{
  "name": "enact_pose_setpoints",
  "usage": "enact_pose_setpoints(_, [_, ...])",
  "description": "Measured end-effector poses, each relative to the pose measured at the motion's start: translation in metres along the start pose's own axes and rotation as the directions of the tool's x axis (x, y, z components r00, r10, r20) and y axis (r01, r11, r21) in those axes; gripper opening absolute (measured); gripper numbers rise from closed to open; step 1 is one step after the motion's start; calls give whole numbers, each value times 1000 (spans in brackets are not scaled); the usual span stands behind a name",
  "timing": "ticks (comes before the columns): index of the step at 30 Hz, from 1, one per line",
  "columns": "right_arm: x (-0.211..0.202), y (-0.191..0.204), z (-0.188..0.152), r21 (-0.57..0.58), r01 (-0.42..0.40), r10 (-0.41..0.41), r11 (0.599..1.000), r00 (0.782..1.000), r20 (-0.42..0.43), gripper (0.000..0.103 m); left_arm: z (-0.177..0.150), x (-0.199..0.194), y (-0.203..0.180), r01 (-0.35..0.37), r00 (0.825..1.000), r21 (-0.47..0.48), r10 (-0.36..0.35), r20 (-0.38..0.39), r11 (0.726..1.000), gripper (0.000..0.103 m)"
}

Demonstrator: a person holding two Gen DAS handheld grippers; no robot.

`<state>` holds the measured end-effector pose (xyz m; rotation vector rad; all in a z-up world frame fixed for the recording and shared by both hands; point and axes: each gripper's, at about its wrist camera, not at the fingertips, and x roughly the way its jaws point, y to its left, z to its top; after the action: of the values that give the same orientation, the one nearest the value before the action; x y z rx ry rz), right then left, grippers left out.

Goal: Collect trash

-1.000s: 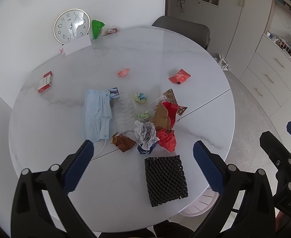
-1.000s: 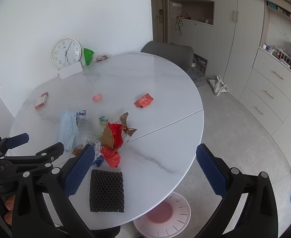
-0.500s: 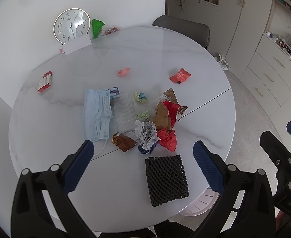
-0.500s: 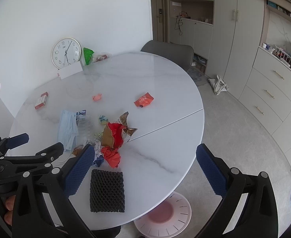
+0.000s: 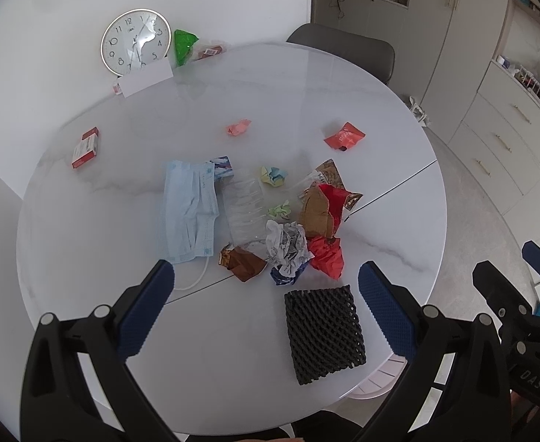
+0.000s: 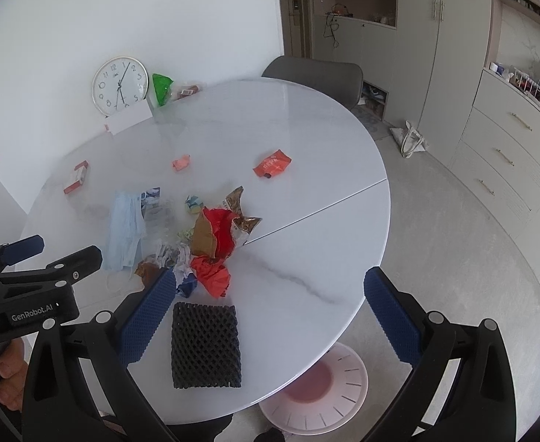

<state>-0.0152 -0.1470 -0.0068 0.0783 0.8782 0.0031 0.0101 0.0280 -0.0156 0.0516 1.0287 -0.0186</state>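
Observation:
Trash lies in a heap mid-table: a blue face mask [image 5: 188, 210], clear plastic [image 5: 244, 208], crumpled white paper [image 5: 286, 243], red wrappers [image 5: 327, 256], a brown wrapper [image 5: 244, 261] and a black foam net [image 5: 323, 333] at the front. An orange packet [image 5: 344, 135] and a pink wrapper [image 5: 237, 127] lie farther back. My left gripper [image 5: 266, 304] is open and empty above the front edge. My right gripper [image 6: 270, 313] is open and empty, hovering over the net [image 6: 205, 346] and the table's right front.
The round white table [image 5: 122, 331] carries a clock [image 5: 135, 42], a white card, a green bag [image 5: 184, 45] and a red box [image 5: 85, 147] at the back and left. A grey chair [image 5: 347, 51] stands behind. A pink bin lid [image 6: 316, 386] sits on the floor below the front edge.
Both grippers have stayed open and nearly still; the view has shifted only slightly. Nothing on the table has moved.

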Motion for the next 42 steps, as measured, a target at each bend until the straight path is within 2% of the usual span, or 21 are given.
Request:
enact_pose_setpoints(14, [1, 10, 9, 18, 38, -38, 999, 999, -1, 101, 8, 7, 4, 31, 999, 34, -31, -9, 999, 96])
enact_pose_setpoints(28, [11, 16, 5, -7, 8, -8, 1000, 1000, -27, 101, 9, 13, 12, 26, 1000, 22, -25, -14, 999, 96])
enact_pose_setpoints(30, [26, 17, -5, -23, -33, 31, 999, 997, -75, 101, 9, 18, 19, 27, 999, 23, -26, -18, 999, 96])
enact_pose_setpoints(33, [65, 19, -34, -43, -68, 58, 997, 979, -196, 101, 9, 32, 40, 7, 1000, 39, -6, -18, 999, 96])
enact_pose_setpoints(35, [88, 20, -54, -14, -90, 84, 996, 966, -244, 98, 9, 47, 60, -20, 1000, 56, 21, -23, 998, 96])
enact_pose_setpoints(37, [108, 20, -70, 40, -104, 111, 994, 950, -292, 85, 8, 63, 81, -33, 999, 64, 35, -36, 997, 96])
enact_pose_setpoints(40, [132, 24, -91, 108, -99, 131, 989, 927, -353, 73, 9, 93, 118, -57, 995, 61, 62, -72, 996, 96])
enact_pose_setpoints(42, [141, 28, -99, 112, -78, 116, 991, 917, -383, 67, 10, 114, 142, -46, 994, 58, 51, -99, 997, 96])
